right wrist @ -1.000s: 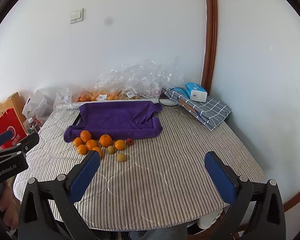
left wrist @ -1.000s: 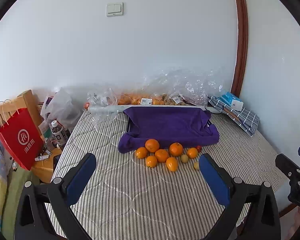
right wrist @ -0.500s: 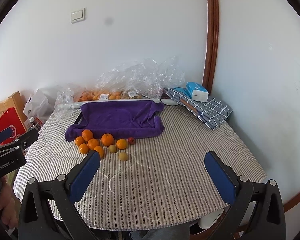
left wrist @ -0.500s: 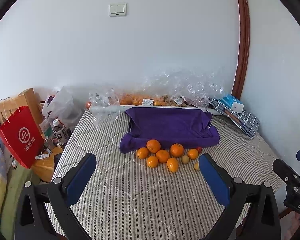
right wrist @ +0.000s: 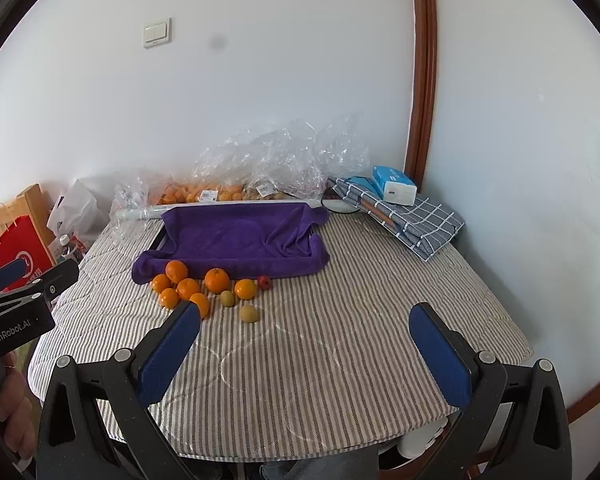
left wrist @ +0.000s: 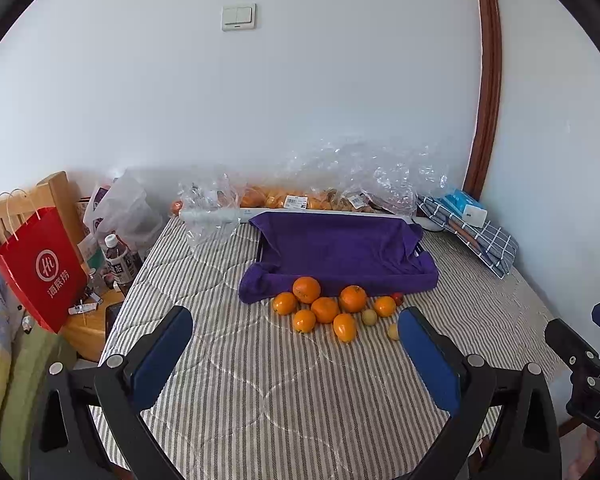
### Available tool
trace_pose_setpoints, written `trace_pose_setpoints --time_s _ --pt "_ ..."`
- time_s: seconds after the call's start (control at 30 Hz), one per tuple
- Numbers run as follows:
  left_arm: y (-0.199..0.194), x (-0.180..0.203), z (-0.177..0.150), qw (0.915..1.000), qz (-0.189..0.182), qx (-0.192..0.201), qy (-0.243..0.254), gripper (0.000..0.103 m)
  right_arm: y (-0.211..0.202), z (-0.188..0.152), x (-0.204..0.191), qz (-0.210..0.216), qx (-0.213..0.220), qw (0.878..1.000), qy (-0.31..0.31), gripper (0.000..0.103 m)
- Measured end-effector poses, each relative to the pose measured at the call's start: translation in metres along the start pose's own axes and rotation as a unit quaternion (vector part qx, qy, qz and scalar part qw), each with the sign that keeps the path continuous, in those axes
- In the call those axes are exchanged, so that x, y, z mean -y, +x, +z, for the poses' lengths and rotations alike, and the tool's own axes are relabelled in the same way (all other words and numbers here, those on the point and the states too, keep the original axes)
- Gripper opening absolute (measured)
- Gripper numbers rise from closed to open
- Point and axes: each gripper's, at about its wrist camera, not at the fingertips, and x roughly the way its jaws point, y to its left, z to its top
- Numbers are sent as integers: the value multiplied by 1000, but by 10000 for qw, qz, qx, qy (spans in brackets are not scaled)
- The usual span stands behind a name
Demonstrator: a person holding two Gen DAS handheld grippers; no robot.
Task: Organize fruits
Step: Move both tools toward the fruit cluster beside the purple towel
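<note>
Nearest the viewer, the left tongs [left wrist: 296, 344] and the right tongs [right wrist: 304, 340] are both released, jaws spread wide and holding nothing, poised above the near edge of the bench [right wrist: 340, 360], which wears a striped quilted cover. This open, hovering stance suits the start of an approach; no fruit has yet been picked. Farther in lies the task's fruit: a cluster of oranges [left wrist: 325, 309] with two small yellow-green fruits [right wrist: 249, 313] and one small red fruit [right wrist: 264, 282], loose on the cover just in front of the purple towel [right wrist: 236, 240]. The towel drapes a shallow tray whose dark rim shows at its left side, probably the intended receptacle, cushioned against rolling. Behind it, against the wall, clear plastic bags [right wrist: 276, 164] hold more oranges. At far right a checked cloth [right wrist: 420, 220] carries a blue tissue pack [right wrist: 394, 185]. A red bag [left wrist: 40, 268] stands off the bench's left side. Compared with one second ago, both views have edged slightly forward; the fruit cluster sits a little larger and nothing on the bench has moved.
</note>
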Motion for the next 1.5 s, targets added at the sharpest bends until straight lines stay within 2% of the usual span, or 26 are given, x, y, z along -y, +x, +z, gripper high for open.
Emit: trace_pose_setpoints --time_s 0.83,1.1,1.5 --pt "0 -4 2 10000 -24 25 -19 103 3 -2 -3 42 -38 10000 34 103" --pt "5 -8 4 9999 97 21 50 103 5 2 -7 45 7 10000 -7 103" --pt "46 -24 9 9997 202 -132 -43 103 49 10 -3 206 -83 9995 240 103"
